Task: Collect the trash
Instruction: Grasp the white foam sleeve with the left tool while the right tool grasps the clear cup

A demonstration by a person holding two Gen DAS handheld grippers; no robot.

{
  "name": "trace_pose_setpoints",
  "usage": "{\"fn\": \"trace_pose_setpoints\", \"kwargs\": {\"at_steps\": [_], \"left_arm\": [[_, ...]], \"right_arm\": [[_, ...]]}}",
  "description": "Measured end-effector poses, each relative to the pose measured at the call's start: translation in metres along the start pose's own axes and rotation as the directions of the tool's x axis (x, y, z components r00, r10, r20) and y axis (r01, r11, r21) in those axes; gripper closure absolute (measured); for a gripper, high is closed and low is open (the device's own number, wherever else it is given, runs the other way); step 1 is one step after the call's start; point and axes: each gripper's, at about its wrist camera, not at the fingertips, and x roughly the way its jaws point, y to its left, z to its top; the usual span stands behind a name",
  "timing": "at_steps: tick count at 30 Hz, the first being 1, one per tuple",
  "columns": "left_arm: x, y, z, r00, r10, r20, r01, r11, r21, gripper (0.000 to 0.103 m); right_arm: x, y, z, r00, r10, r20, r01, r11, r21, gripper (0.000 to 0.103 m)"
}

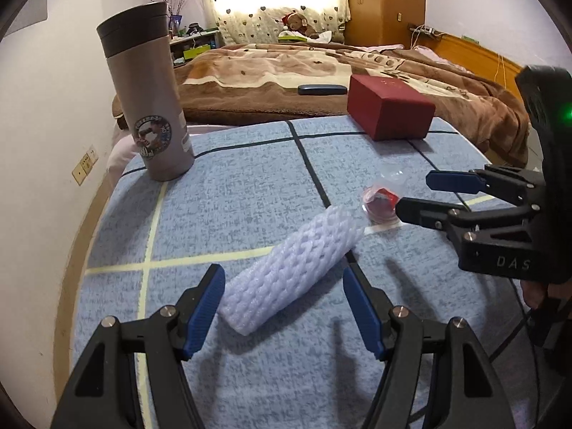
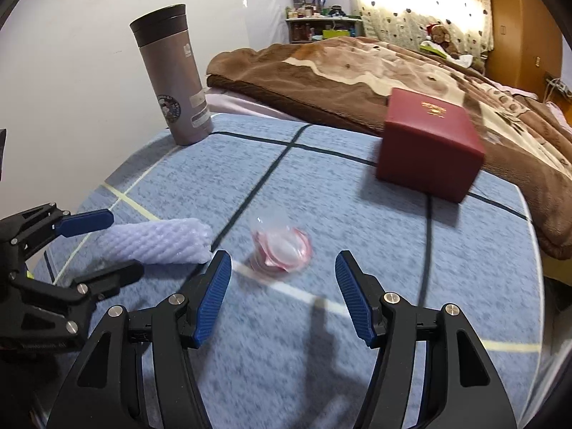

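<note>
Trash sits in two bits on the blue checked cloth (image 1: 250, 186): a white foam net sleeve (image 1: 291, 268) to the left, and just beside its far end a small clear plastic cup w/ red wrapper (image 2: 280, 246).

Going left to right: steel thermos (image 1: 146, 93) upright at the far left corner, well apart from both bits. Left gripper (image 1: 284, 312) next, jaws wide apart, nothing held, the near end of the sleeve lying between the blue pads but not pressed. Then right gripper (image 2: 282, 298), also spread open & empty, lined up w/ the cup, which is just ahead of its tips. Red box (image 2: 429, 146) far right, near the brown blanket (image 2: 321, 71).

Step in hand looks like approach before grasp. To do it well, I'd say: left one should straddle the sleeve across its narrow width, close gently since foam squashes. Right one needs to come lower around the cup, squeeze lightly, as thin plastic prob. slips or crumples. Keep the two tools from bumping; they're close.
</note>
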Motion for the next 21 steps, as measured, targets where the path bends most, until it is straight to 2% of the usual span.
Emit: {"fn": "trace_pose_setpoints", "kwargs": {"at_steps": [4, 6, 10, 12, 14, 21], "left_arm": [[0.003, 0.006, 0.004, 1.000, -0.005, -0.003, 0.005, 1.000, 0.010, 0.032], [0.003, 0.009, 0.006, 1.000, -0.001, 0.001, 0.001, 1.000, 0.016, 0.032], [0.006, 0.013, 0.011, 1.000, -0.018, -0.005, 0.018, 0.999, 0.034, 0.030], [0.008, 0.014, 0.012, 1.000, -0.012, -0.006, 0.012, 0.999, 0.046, 0.030], [0.009, 0.012, 0.013, 1.000, -0.029, 0.002, 0.028, 0.997, 0.066, 0.029], [0.027, 0.000, 0.009, 0.993, -0.083, -0.081, 0.092, 0.990, 0.110, 0.029]], "right_arm": [[0.009, 0.001, 0.005, 1.000, 0.001, -0.016, -0.001, 1.000, -0.003, 0.048], [0.012, 0.002, 0.007, 1.000, -0.003, -0.023, 0.003, 1.000, -0.007, 0.056], [0.015, 0.004, 0.006, 0.999, -0.005, -0.035, 0.005, 1.000, -0.013, 0.064], [0.014, 0.004, 0.004, 0.999, -0.010, -0.033, 0.009, 1.000, -0.012, 0.072], [0.012, 0.005, 0.003, 0.999, -0.014, -0.031, 0.013, 1.000, -0.012, 0.072], [0.011, 0.003, 0.003, 0.999, -0.020, -0.029, 0.020, 1.000, 0.006, 0.073]]}}
